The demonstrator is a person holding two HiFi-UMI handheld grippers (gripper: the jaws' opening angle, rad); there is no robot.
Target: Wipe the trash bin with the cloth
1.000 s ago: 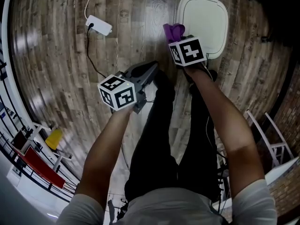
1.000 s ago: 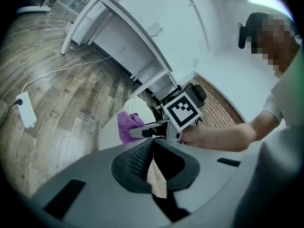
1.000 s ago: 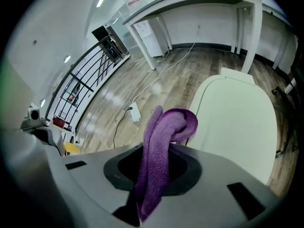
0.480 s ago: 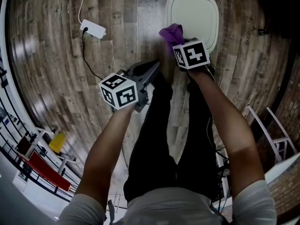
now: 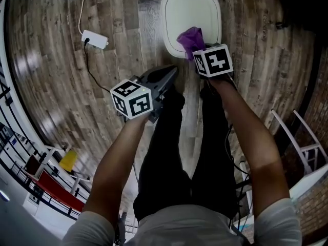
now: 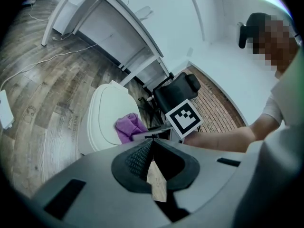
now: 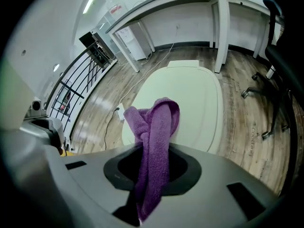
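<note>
Right tongs: closed on a purple cloth. The cloth runs up between the jaws and bunches in a fold above the tips.
Left tongs: jaws brought together at the tips, nothing between them. They are held apart from the bin, to the left of the right tongs.
Cloth position: over the near edge of the trash bin lid in the head view. It appears to rest on the lid, but contact is not confirmed.
Trash bin position: on the wood floor directly ahead of the person's legs, white, lid down.
Edges: the bin's near rim lies just beside the right tongs; its far end is cut off at the top of the head view.
Open room, left: bare floor between the bin and a white power strip, whose cable trails toward the person.
Open room, right: an office chair with its wheeled base stands near the bin.
Open room, beyond: white table legs stand behind the bin, with a black railing further left.
Writing: the marker cubes carry black-and-white square patterns only. Faint print on a floor plank is too small to read.
Hidden: the bin's body below the lid is barely seen from any view.
</note>
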